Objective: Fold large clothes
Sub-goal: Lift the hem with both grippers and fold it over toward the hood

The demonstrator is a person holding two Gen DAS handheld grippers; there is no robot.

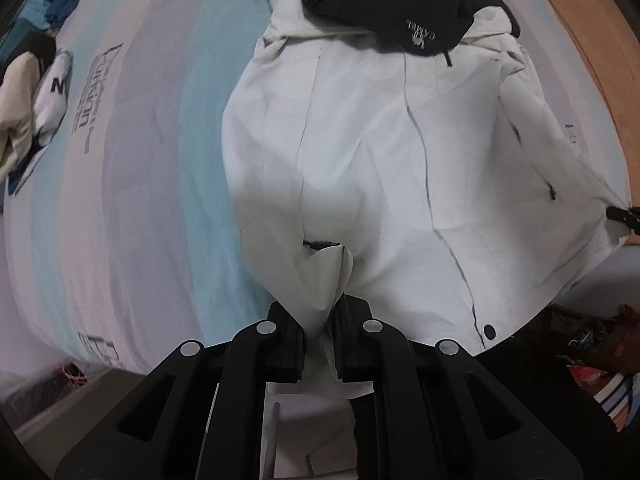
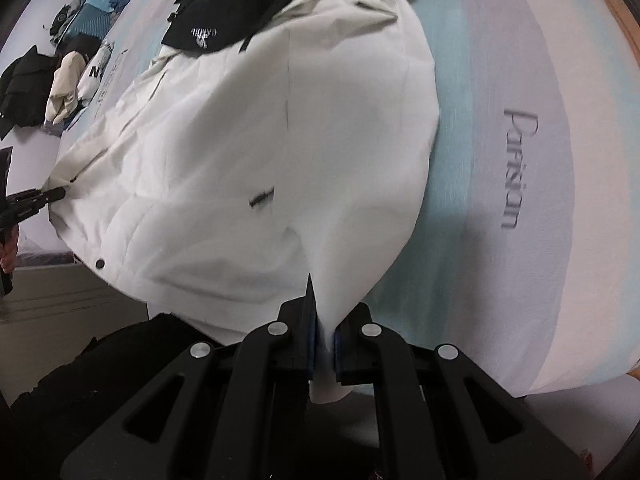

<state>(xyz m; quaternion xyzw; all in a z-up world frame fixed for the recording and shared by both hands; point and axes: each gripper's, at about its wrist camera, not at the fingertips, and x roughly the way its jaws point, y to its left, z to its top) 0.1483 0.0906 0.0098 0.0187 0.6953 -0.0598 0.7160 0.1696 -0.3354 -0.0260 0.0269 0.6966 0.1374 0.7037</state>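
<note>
Left gripper (image 1: pixel 320 344) and right gripper (image 2: pixel 325 344) each clamp a hem corner of the white jacket (image 1: pixel 380 152); its length runs away across the bed (image 1: pixel 140 160) toward the collar.

- Left wrist view: looks steeply down along its claw (image 1: pixel 320 344), close above the white jacket (image 1: pixel 360 140) on the bed (image 1: pixel 120 160).
- Right wrist view: likewise, from the jacket's opposite corner.
- Shared: jacket, bed.

Left gripper (image 1: pixel 320 344) points straight down, its black fingers (image 1: pixel 286 344) pinched shut on a fold of white fabric. Right gripper (image 2: pixel 324 346) points steeply down, fingers (image 2: pixel 298 336) likewise clamped on white fabric. Both grippers are hand-held.
</note>
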